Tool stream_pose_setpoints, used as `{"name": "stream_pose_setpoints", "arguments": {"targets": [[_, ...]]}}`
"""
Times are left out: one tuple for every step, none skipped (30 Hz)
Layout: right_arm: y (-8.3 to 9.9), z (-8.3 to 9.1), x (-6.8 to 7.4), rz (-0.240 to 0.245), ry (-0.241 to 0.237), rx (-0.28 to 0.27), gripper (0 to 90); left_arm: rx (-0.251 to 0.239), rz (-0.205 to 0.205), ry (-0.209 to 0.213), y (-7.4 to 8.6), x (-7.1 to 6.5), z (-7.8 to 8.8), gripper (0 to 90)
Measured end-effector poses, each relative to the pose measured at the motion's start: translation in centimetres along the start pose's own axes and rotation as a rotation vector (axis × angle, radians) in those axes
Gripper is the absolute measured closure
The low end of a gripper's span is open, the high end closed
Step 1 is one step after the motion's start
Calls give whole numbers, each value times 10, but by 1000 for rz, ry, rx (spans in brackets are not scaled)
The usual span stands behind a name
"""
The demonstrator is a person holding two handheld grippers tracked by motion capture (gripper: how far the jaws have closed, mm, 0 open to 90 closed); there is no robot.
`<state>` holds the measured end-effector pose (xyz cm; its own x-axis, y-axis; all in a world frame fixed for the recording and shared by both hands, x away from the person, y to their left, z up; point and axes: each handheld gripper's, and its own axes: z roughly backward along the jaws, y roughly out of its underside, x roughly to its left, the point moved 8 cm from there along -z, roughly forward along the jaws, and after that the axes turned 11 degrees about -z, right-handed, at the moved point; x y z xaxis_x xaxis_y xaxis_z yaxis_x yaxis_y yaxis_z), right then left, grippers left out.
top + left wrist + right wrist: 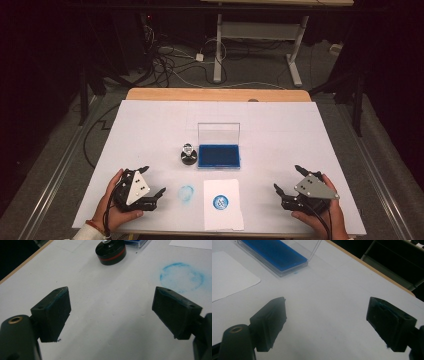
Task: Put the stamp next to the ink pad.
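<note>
Tongs: two, left (156,181) and right (286,179), both spread, empty, near desk (150,125) front corners | one stamp (188,154) | one ink pad (219,156) | one paper sheet (223,204) at front edge

Blue ink pad (219,155) (black stamp (188,154))

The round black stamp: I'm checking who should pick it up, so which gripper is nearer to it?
Left. The left gripper sits just below and left of the stamp; the right gripper is far off to its right, beyond the ink pad.
</note>
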<state>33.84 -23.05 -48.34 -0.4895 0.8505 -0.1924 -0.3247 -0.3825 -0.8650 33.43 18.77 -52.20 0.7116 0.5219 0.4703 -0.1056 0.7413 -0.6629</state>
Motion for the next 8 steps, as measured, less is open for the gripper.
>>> {"name": "stream_pose_setpoints", "arguments": {"targets": [[0, 0, 0, 1, 0, 0, 171, 2, 0, 0, 0, 0, 0, 152], [0, 0, 0, -2, 0, 1, 171, 4, -3, 0, 0, 0, -1, 152], [0, 0, -1, -2, 0, 2, 171, 3, -2, -2, 0, 0, -1, 152], [0, 0, -1, -3, 1, 1, 171, 3, -1, -3, 0, 1, -1, 152], [0, 0, -1, -6, 1, 0, 170, 3, 3, -4, 0, 1, -1, 152], [0, 0, -1, -9, 1, -2, 170, 2, 5, -5, 0, 1, -1, 152], [0, 0, -1, -10, 1, -2, 170, 2, 7, -6, 0, 2, -1, 152], [0, 0, -1, -10, 1, -2, 170, 1, 8, -4, 0, 2, -1, 152]]}}
